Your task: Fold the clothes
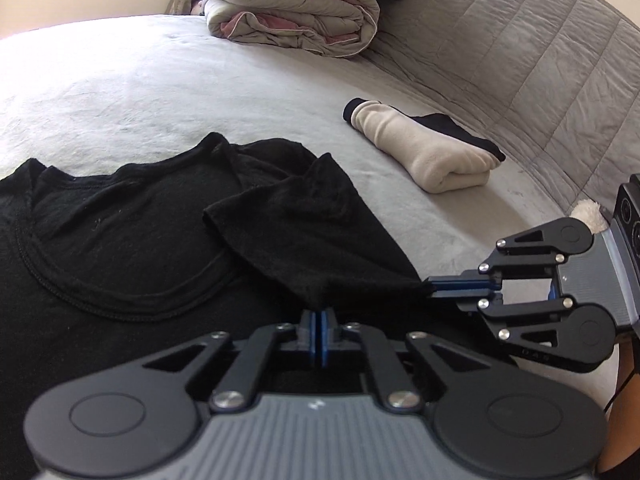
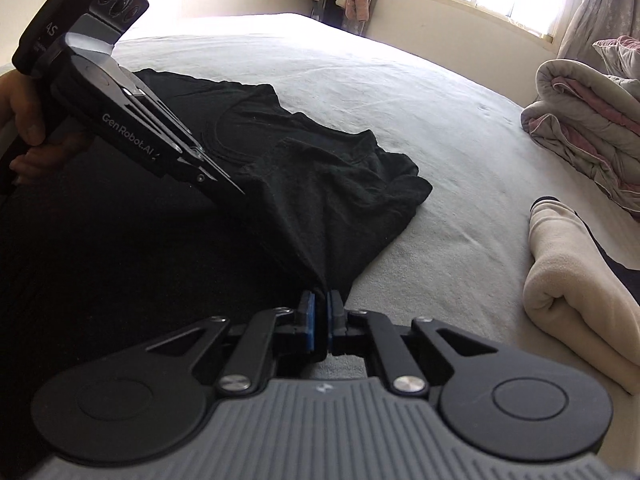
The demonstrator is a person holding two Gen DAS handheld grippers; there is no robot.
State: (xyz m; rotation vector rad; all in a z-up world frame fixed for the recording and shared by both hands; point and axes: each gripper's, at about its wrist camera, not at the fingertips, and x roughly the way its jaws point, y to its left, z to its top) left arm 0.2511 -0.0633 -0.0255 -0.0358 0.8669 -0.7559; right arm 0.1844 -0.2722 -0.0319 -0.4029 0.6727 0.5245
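We held a black knit T-shirt [image 1: 120, 232] spread on the pale grey bed [image 1: 160, 80]. Our left gripper [image 1: 319, 312] and right gripper [image 2: 321, 300] were both clamped on its sleeve fabric. A folded cream fleece garment [image 1: 432, 152] lay at two o'clock.

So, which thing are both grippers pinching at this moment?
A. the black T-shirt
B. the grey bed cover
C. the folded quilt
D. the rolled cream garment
A: the left gripper and the right gripper are each shut on black fabric of the black T-shirt, while the rolled cream garment lies apart on the bed.
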